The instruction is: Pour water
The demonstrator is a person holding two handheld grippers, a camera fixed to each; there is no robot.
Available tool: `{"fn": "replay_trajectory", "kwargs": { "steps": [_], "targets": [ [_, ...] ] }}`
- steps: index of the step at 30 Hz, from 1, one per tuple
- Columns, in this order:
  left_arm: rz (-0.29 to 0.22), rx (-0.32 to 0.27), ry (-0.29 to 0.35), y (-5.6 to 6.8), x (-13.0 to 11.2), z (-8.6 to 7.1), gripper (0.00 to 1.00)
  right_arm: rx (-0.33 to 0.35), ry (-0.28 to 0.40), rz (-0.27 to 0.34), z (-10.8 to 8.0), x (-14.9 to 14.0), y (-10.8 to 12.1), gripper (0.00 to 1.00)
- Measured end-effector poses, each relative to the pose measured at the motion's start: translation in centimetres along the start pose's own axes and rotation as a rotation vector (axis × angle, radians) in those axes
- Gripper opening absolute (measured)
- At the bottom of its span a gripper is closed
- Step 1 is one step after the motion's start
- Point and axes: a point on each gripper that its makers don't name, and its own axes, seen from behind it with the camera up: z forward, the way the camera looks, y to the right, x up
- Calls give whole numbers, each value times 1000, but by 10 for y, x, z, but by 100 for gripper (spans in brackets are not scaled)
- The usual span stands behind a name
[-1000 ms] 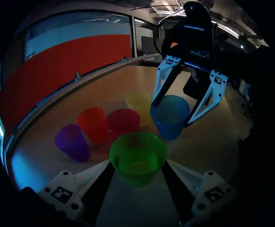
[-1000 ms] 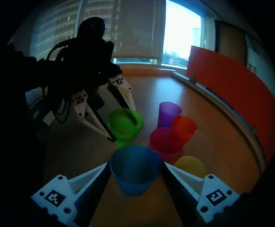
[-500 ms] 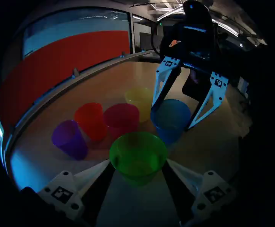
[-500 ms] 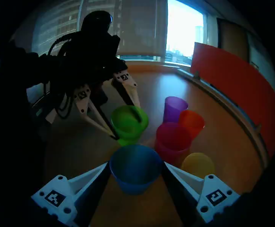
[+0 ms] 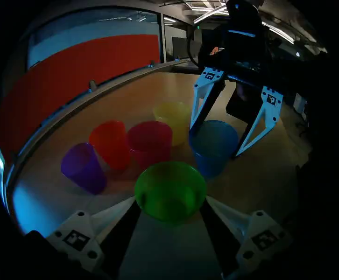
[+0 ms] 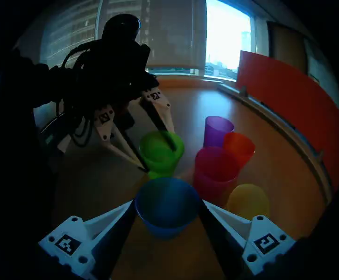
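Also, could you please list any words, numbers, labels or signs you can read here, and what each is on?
None: no legible words, numbers or brand names in either view.
Square markers on the left gripper and right gripper: black-and-white patterns, not letters.
Green cup and blue cup: plain, no print seen.

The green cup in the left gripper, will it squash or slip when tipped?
It looks like thin translucent plastic, so the green cup may flex where the left gripper's fingers press it. Its smooth, tapered wall could slide down through a loose grip. Probably light, though its fill level is hard to see.
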Motion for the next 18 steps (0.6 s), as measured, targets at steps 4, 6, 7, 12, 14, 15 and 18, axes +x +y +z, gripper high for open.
{"fn": "replay_trajectory", "kwargs": {
  "steps": [4, 6, 7, 12, 14, 15, 18],
  "targets": [
    [8, 2, -5, 1, -1, -1, 83, 0, -6, -1, -2, -3, 0, 94],
    [9, 3, -7, 1, -2, -1, 83, 0, -10, -1, -4, -4, -1, 94],
    [8, 3, -7, 1, -2, -1, 83, -1, -12, -1, -5, -5, -1, 94],
    [4, 2, -6, 0, -2, -2, 83, -5, -19, 6, -8, -10, -1, 94],
    [7, 2, -6, 1, -2, -1, 83, -7, -21, 6, -8, -12, -1, 94],
    [9, 2, -7, 1, -2, -1, 83, -8, -22, 5, -9, -12, -1, 94],
    [11, 2, -10, 1, -2, -1, 83, -12, -24, 1, -9, -13, -1, 95]
  ]
}}
